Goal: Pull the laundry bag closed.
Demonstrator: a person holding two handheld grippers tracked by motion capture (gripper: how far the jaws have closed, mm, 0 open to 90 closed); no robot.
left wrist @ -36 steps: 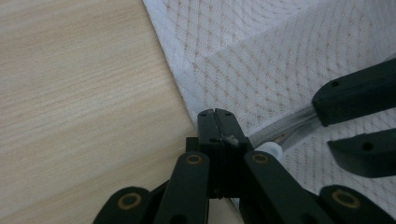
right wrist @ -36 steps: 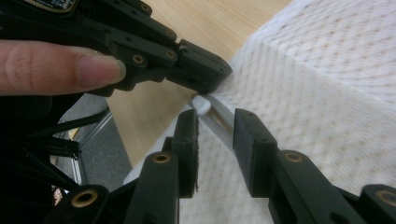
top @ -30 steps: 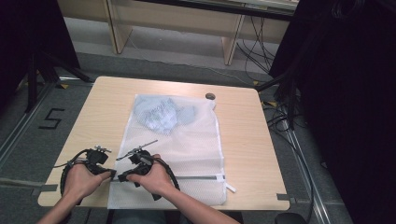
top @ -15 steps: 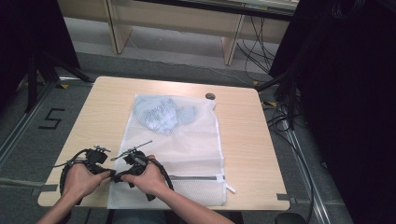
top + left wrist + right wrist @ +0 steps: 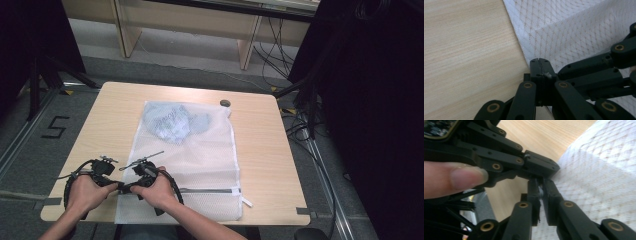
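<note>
This looks like a lab or recording studio, not a home. A plain wooden table [image 5: 260, 150] stands alone on a grey floor [image 5: 60, 95], with metal rails [image 5: 325, 170] running along both sides and tape marks [image 5: 47, 202] near its corners. A big "5" [image 5: 55, 127] is painted on the floor at the left, marking a station. Black curtains [image 5: 370, 100] close off the right side, and dark stands [image 5: 40, 70] lean in at the left. Loose cables [image 5: 275, 55] trail over the floor behind, under a pale workbench [image 5: 200, 20] along the back.
</note>
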